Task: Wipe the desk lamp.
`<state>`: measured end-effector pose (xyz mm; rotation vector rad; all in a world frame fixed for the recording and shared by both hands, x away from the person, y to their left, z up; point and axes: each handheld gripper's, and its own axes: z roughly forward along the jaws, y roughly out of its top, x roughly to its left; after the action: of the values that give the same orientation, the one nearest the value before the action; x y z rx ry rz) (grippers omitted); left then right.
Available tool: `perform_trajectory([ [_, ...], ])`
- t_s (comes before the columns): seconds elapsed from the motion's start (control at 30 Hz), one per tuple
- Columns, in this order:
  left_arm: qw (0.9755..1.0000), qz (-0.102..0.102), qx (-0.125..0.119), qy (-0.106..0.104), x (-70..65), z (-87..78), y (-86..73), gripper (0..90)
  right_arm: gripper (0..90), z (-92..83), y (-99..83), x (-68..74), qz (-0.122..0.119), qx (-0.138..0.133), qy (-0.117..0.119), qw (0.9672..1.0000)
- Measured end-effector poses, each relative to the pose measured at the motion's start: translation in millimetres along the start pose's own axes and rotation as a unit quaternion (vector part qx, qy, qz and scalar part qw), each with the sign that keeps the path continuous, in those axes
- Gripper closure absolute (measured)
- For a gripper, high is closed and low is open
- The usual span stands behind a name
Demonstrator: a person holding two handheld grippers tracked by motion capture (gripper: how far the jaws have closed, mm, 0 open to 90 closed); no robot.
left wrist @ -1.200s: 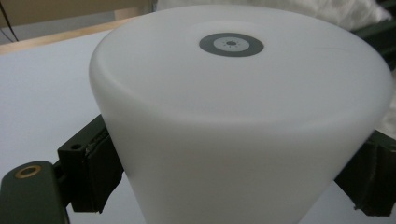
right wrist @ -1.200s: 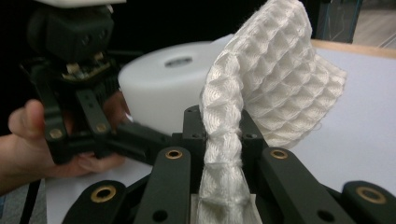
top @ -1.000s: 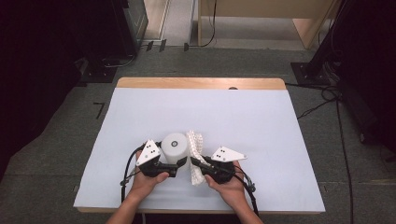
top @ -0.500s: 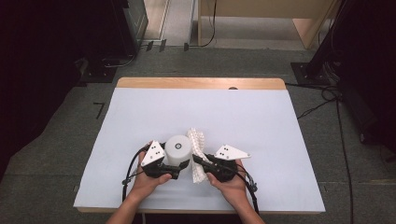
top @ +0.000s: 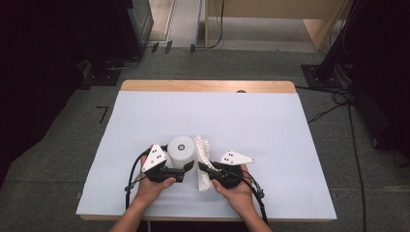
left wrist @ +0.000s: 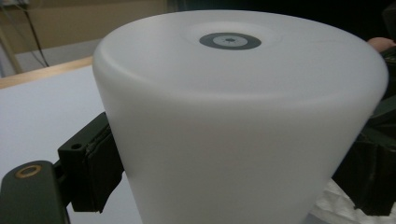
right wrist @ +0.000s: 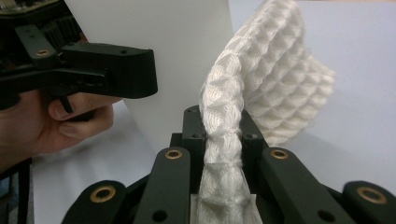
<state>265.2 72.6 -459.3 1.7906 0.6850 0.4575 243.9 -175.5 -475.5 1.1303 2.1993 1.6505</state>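
In the high view, a white cylindrical container (top: 181,151) is seen standing upright near the middle of the front edge of the white-covered table (top: 251,121), and it is clamped from the left by the left gripper (top: 180,172), whose jaws are spread wide around its wall. Just beside it on the right, a white honeycomb-textured cloth (top: 203,162) is held on edge by the right gripper (top: 205,168), touching or almost touching the container. A strip of bare wood is left uncovered along the far edge, and cables and dark equipment are seen on the floor beyond. In the left gripper view, the container (left wrist: 243,126) is shown close up with a grey ring on its top, one black pad (left wrist: 95,170) pressed against its side; the cloth's corner is glimpsed at the lower right. In the right gripper view, the cloth (right wrist: 261,98) is pinched tightly between the nearly closed jaws and rises curling to the right, while the left gripper (right wrist: 93,65) and the container's wall (right wrist: 173,46) stand close ahead on the left.
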Motion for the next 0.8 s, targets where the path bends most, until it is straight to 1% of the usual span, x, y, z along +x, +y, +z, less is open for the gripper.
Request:
perform_trajectory([
  [0.03,0.9999,0.007,0.001,0.015,0.0,0.7,-0.7,8.9,79.0,-1.0,0.5,-0.9,0.001,-0.002,-0.001,1.0000],
  [0.07,0.9997,0.009,0.002,0.024,0.1,2.1,-1.8,8.9,78.9,-2.5,1.2,-2.1,0.004,-0.007,-0.002,1.0000],
  [0.17,0.9994,0.010,0.013,0.031,3.6,5.2,-6.7,8.8,79.0,-7.4,3.0,-6.5,0.008,-0.017,-0.011,0.9998],
  [0.2,0.9992,0.011,0.018,0.033,3.9,6.0,-7.8,8.8,78.9,-9.0,3.3,-8.3,0.013,-0.020,-0.013,0.9996],
  [0.27,0.9988,0.017,0.028,0.035,3.9,7.9,-10.1,8.8,78.9,-10.5,3.3,-10.5,0.016,-0.020,-0.016,0.9995],
  [0.3,0.9988,0.018,0.031,0.033,3.8,8.9,-11.7,8.8,79.0,-10.9,3.1,-11.5,0.018,-0.021,-0.017,0.9995],
  [0.33,0.9987,0.017,0.036,0.031,3.8,9.6,-12.3,8.8,78.9,-11.1,2.8,-12.5,0.020,-0.022,-0.017,0.9994],
  [0.47,0.9989,0.012,0.035,0.029,4.6,7.9,-14.7,8.7,78.9,-11.0,2.3,-13.3,0.019,-0.021,-0.018,0.9995],
  [0.57,0.9989,0.006,0.036,0.031,5.3,6.7,-15.3,8.6,78.9,-11.9,2.4,-14.5,0.016,-0.021,-0.021,0.9994],
  [0.6,0.9987,0.003,0.037,0.036,4.3,6.3,-15.0,8.5,78.9,-12.2,2.3,-14.6,0.020,-0.020,-0.021,0.9994],
  [0.67,0.9980,-0.012,0.038,0.049,1.5,5.3,-13.7,7.8,78.8,-12.3,1.9,-15.9,0.020,-0.022,-0.023,0.9993],
  [0.7,0.9976,-0.017,0.037,0.057,0.0,4.0,-12.5,5.7,78.8,-12.5,1.6,-16.6,0.019,-0.022,-0.025,0.9993],
  [0.77,0.9970,-0.022,0.030,0.068,-3.1,2.3,-10.5,4.3,78.7,-12.7,1.4,-17.0,0.022,-0.021,-0.025,0.9992],
  [0.8,0.9963,-0.023,0.029,0.078,-5.8,2.0,-9.5,4.3,78.7,-12.7,1.2,-17.2,0.021,-0.021,-0.025,0.9993],
])
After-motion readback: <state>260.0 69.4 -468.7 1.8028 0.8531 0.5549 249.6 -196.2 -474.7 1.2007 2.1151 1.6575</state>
